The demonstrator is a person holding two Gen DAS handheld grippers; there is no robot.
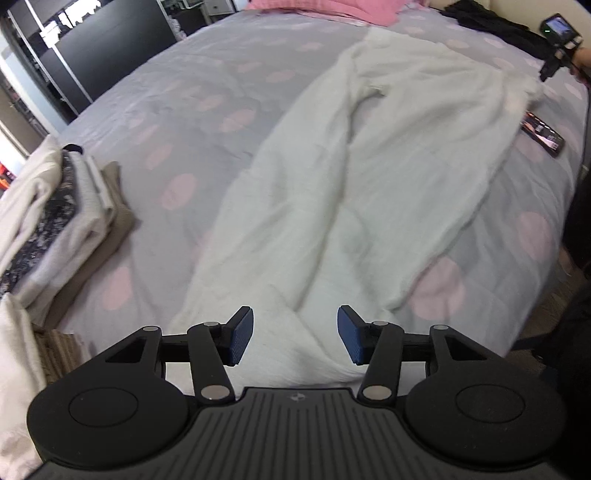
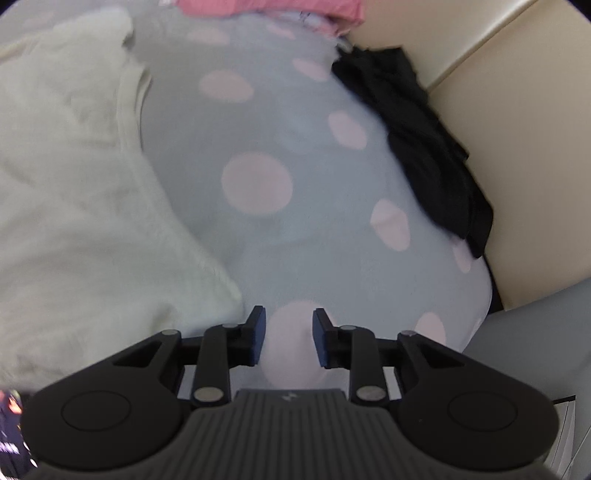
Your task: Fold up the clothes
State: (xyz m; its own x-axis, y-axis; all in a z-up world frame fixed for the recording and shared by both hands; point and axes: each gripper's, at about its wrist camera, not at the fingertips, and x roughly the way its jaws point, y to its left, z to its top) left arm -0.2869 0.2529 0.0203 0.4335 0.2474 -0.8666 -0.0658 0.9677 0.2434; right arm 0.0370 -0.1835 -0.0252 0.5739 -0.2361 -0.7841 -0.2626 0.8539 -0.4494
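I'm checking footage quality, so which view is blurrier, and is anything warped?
Right wrist view: dotted bedspread and black garment smeared, soft throughout. Left wrist view: sharper, white garment slightly soft, fisheye bending the bed's edges.

One white garment (image 1: 369, 177) lies spread across the middle of the bed (image 1: 207, 122). One stack of folded clothes (image 1: 55, 218) sits at the bed's left edge; the number of pieces in it cannot be told. One black garment (image 2: 417, 136) lies along the right edge, one pink pillow (image 1: 325, 9) at the far edge, and one dark flat packet (image 1: 543, 134) near the right edge.
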